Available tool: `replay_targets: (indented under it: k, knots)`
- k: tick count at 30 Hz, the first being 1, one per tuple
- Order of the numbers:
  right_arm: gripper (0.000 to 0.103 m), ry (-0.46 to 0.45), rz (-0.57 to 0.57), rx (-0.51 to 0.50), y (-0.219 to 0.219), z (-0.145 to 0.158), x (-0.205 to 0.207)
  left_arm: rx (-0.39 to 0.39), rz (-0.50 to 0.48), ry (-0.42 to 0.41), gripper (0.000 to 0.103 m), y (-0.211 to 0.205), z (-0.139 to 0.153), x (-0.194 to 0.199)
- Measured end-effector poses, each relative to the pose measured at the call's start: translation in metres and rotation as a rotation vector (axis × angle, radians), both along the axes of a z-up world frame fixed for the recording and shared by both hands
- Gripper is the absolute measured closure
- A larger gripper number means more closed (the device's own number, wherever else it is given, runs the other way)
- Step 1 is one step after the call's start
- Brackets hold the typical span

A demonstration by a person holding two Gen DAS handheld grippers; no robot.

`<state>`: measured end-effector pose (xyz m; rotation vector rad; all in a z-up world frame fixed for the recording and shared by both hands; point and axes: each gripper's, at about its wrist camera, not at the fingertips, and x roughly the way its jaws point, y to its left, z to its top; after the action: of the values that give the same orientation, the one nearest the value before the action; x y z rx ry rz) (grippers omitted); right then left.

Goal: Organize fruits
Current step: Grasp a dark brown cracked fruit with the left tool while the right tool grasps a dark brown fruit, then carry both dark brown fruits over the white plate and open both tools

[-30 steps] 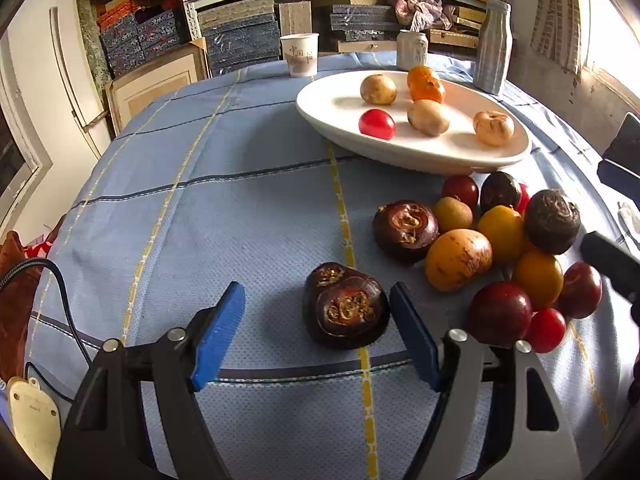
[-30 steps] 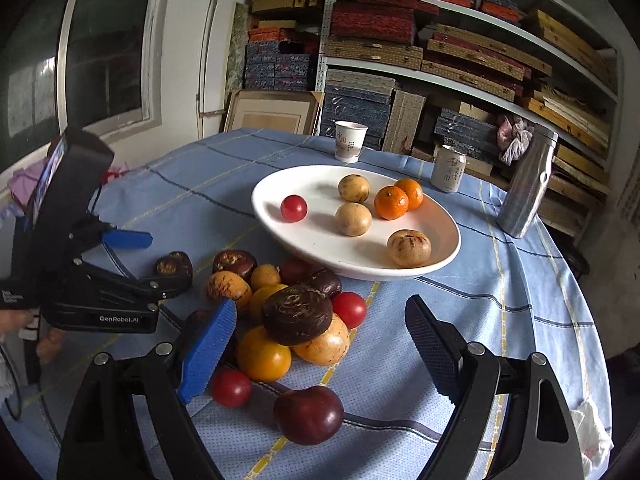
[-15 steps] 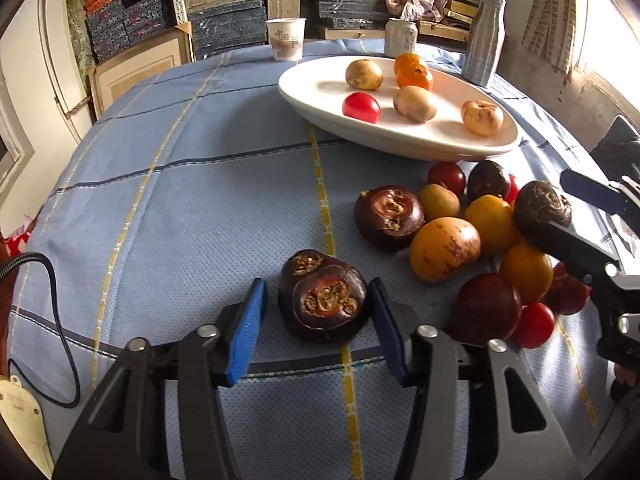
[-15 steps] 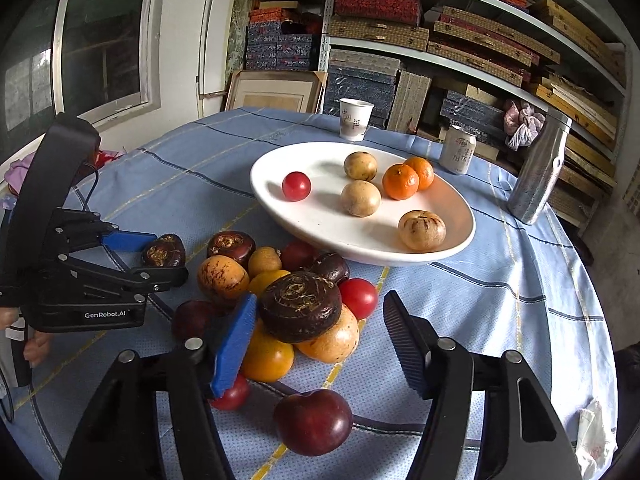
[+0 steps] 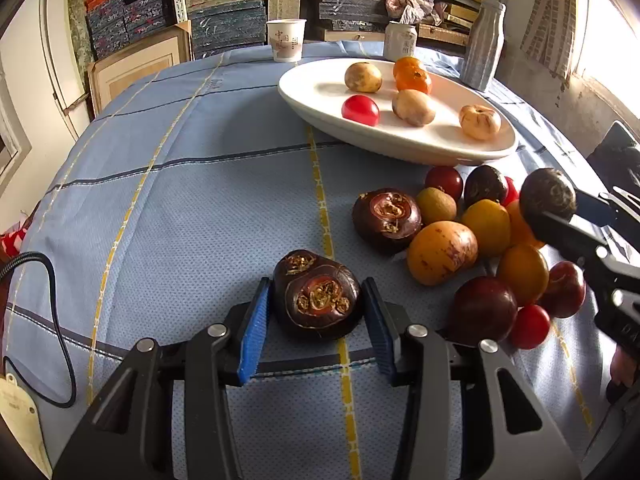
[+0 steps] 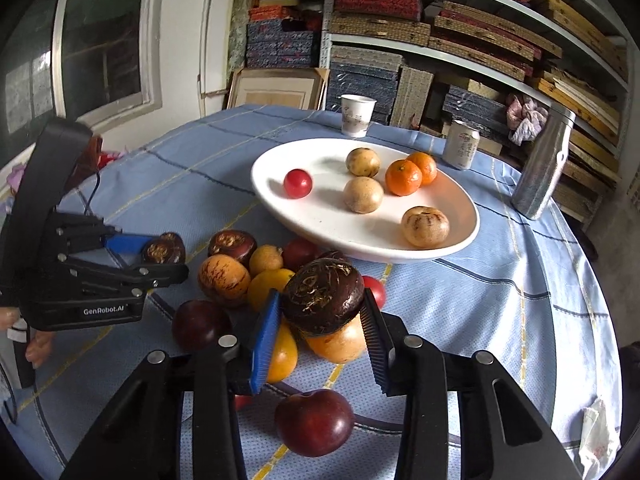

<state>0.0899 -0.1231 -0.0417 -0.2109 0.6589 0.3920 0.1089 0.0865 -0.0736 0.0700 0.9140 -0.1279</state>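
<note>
Covering the round desk (image 5: 168, 208), a pale blue checked cloth carried a white oval ceramic plate (image 6: 320, 224) with six small fruits. Just in front of the plate, the right tool (image 6: 318, 316) was closing, pads against a dark brown rough-skinned fruit (image 6: 324, 296) atop the loose pile. Left of the plate, the left tool (image 5: 318, 312) was closing, pinching a dark maroon lobed fruit (image 5: 318, 296) on the cloth.

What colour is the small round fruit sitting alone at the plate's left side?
Bright red: the small round fruit on the white plate shows best in the right wrist view.
</note>
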Motion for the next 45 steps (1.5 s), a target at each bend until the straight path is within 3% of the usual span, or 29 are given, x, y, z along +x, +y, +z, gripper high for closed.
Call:
replay_targets:
  k: [11,18,21,25,30,33,37,45]
  knots:
    - [0.062,-0.012,-0.030,0.053,-0.014,0.007,0.001,-0.023,0.006,-0.048,0.058,0.004,0.009,-0.006]
    - [0.062,-0.036,-0.094,0.154,-0.044,0.027,0.005,-0.058,0.019,-0.126,0.059,0.007,0.045,-0.004]
    - [0.062,-0.038,-0.113,0.202,-0.059,0.045,0.013,-0.036,0.022,-0.160,0.059,0.004,0.071,0.009]
    - [0.062,-0.107,-0.123,0.182,-0.066,0.089,0.026,-0.016,0.022,-0.225,0.059,-0.006,0.110,0.035]
    - [0.062,-0.144,-0.132,0.230,-0.071,0.123,0.055,-0.051,0.015,-0.252,0.059,-0.022,0.130,0.072]
    - [0.063,-0.122,-0.148,0.265,-0.069,0.119,0.082,-0.067,0.026,-0.240,0.059,-0.027,0.124,0.096]
    - [0.062,-0.038,-0.169,0.295,-0.063,0.089,0.125,-0.100,0.040,-0.187,0.059,-0.025,0.103,0.127]
    - [0.062,0.084,-0.201,0.223,-0.053,0.033,0.178,-0.105,0.039,-0.106,0.059,-0.024,0.057,0.171]
